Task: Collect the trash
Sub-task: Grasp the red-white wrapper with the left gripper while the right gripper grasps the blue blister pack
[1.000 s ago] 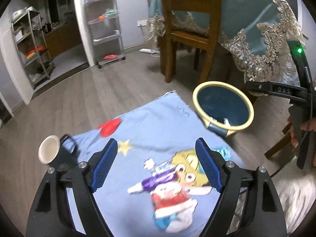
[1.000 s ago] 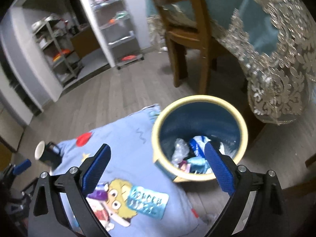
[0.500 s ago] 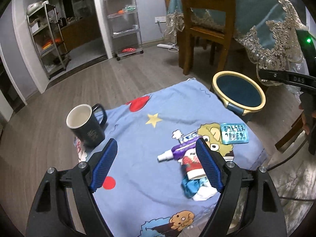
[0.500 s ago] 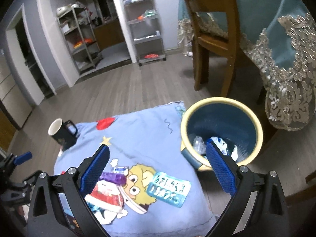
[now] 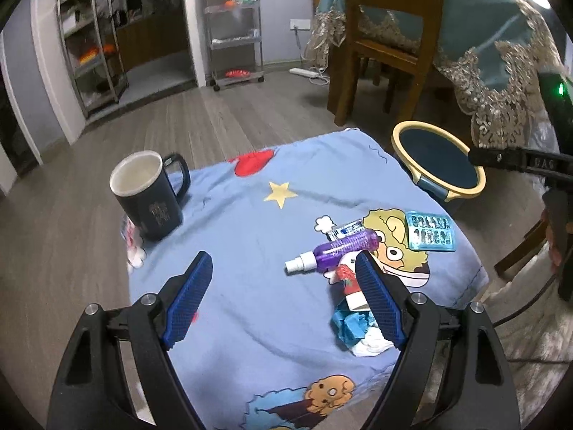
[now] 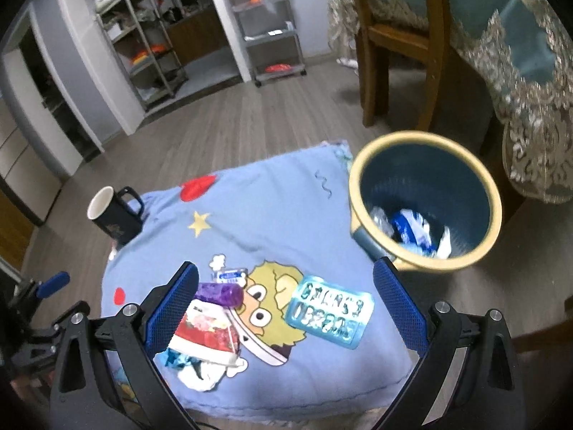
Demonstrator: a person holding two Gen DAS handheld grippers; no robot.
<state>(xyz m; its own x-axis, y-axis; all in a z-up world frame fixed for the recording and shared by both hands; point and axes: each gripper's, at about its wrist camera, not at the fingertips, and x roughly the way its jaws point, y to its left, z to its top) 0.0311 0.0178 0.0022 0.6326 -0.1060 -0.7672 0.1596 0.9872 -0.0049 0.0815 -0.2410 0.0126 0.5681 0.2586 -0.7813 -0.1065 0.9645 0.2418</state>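
Observation:
A low table under a light-blue cartoon cloth (image 5: 250, 236) (image 6: 265, 222) carries loose trash. A purple spray bottle (image 5: 340, 251) (image 6: 220, 294), a teal blister pack (image 5: 431, 232) (image 6: 329, 311), a red-and-white wrapper (image 5: 349, 283) (image 6: 206, 333) and crumpled blue-white paper (image 5: 358, 329) lie at its right side. My left gripper (image 5: 283, 301) hovers open above the cloth, left of the bottle. My right gripper (image 6: 286, 308) is open over the blister pack. The blue bin with a yellow rim (image 5: 438, 159) (image 6: 426, 204) holds several scraps.
A dark mug (image 5: 147, 193) (image 6: 112, 216) stands on the cloth's far left corner. A wooden chair (image 5: 386, 39) and a table with a lace-trimmed teal cover (image 5: 501, 53) are behind the bin. Metal shelving (image 5: 232, 25) lines the far wall. A hand (image 5: 553, 236) holds the right gripper's handle.
Both grippers have drawn back and lower, so the mug, bottle, blister pack and wrappers now sit further up the view. Jaws stay wide; nothing was taken hold of.

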